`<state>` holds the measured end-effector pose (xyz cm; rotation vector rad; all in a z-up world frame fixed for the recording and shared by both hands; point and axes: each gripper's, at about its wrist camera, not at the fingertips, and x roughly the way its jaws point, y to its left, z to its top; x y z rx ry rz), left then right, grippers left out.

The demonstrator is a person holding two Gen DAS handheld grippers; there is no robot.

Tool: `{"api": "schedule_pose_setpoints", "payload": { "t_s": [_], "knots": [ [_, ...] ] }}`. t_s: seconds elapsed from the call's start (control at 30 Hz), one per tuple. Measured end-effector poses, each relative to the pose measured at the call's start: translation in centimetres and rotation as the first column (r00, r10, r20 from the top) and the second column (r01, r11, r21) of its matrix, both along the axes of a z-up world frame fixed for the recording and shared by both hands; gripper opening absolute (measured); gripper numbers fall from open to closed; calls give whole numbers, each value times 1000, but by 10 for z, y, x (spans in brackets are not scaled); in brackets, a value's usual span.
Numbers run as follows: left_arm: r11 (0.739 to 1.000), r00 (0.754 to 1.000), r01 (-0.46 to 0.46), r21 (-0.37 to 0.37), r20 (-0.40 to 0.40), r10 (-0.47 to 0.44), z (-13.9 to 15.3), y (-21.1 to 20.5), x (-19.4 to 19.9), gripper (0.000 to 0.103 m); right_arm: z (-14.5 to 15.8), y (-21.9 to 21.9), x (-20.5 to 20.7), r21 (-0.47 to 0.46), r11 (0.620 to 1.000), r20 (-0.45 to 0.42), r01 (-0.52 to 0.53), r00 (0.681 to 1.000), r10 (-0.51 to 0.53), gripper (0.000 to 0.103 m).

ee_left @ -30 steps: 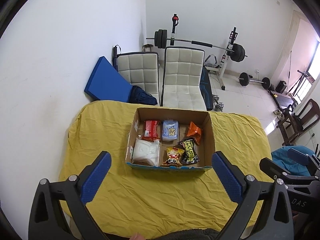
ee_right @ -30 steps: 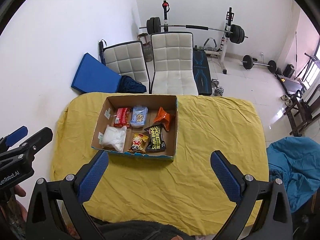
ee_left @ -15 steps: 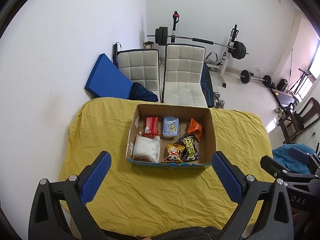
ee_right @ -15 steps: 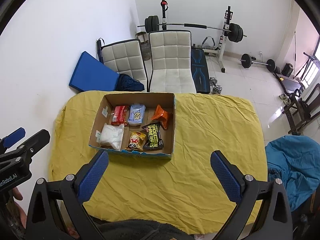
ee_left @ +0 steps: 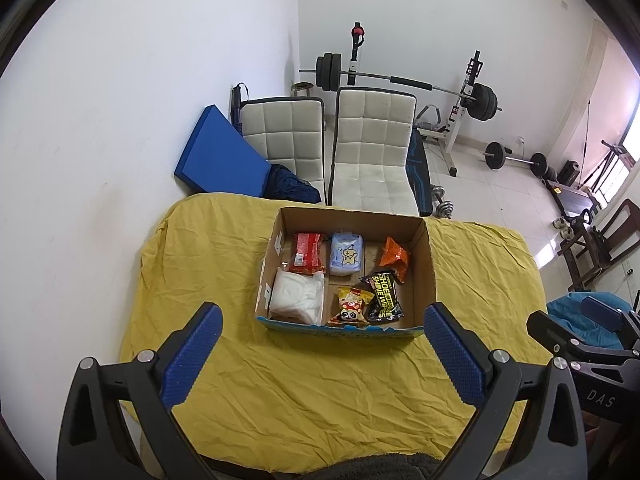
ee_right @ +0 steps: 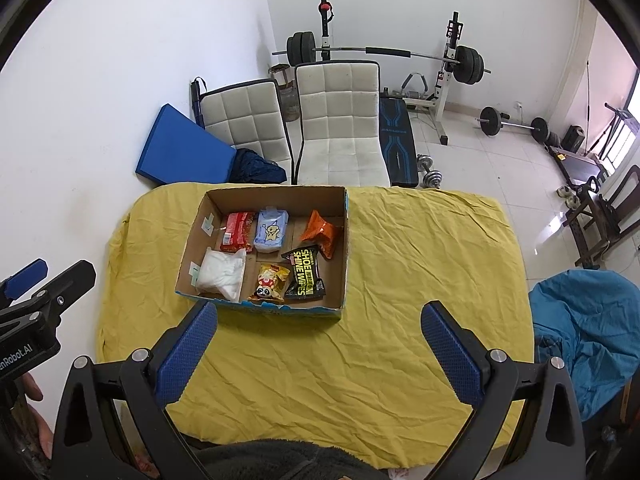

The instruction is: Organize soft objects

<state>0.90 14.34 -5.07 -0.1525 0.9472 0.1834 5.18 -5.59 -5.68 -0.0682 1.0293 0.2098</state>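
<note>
An open cardboard box [ee_left: 429, 256] [ee_right: 346, 248] stands on the yellow-covered table [ee_left: 320, 392] [ee_right: 420, 280]. It holds several soft packs: a red pack [ee_left: 307, 253], a light blue tissue pack [ee_left: 346, 254], an orange bag [ee_left: 395, 258], a white pack [ee_left: 298, 295], a panda snack bag [ee_left: 351, 306] and a black shoe-wipes pack [ee_left: 383, 296]. My left gripper [ee_left: 320, 356] is open and empty, high above the table's near side. My right gripper [ee_right: 318, 356] is open and empty, equally high, to the right of the left one.
Two white padded chairs [ee_left: 372, 152] stand behind the table, with a blue mat [ee_left: 218, 160] against the left wall. A barbell rack [ee_left: 400, 80] and weights stand at the back. A blue beanbag [ee_right: 588, 332] lies to the right of the table.
Both grippers have risen and drawn back from the table, so the box looks smaller and farther. Both stay open and empty.
</note>
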Motion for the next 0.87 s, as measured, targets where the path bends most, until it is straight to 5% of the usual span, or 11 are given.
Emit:
{"api": "schedule_pose_setpoints", "payload": {
  "t_s": [0.87],
  "knots": [
    [1000, 999, -22, -2, -43, 22, -16, 4, -2, 103, -13, -2, 4, -3, 1000, -25, 29, 999, -29, 103]
  ]
}}
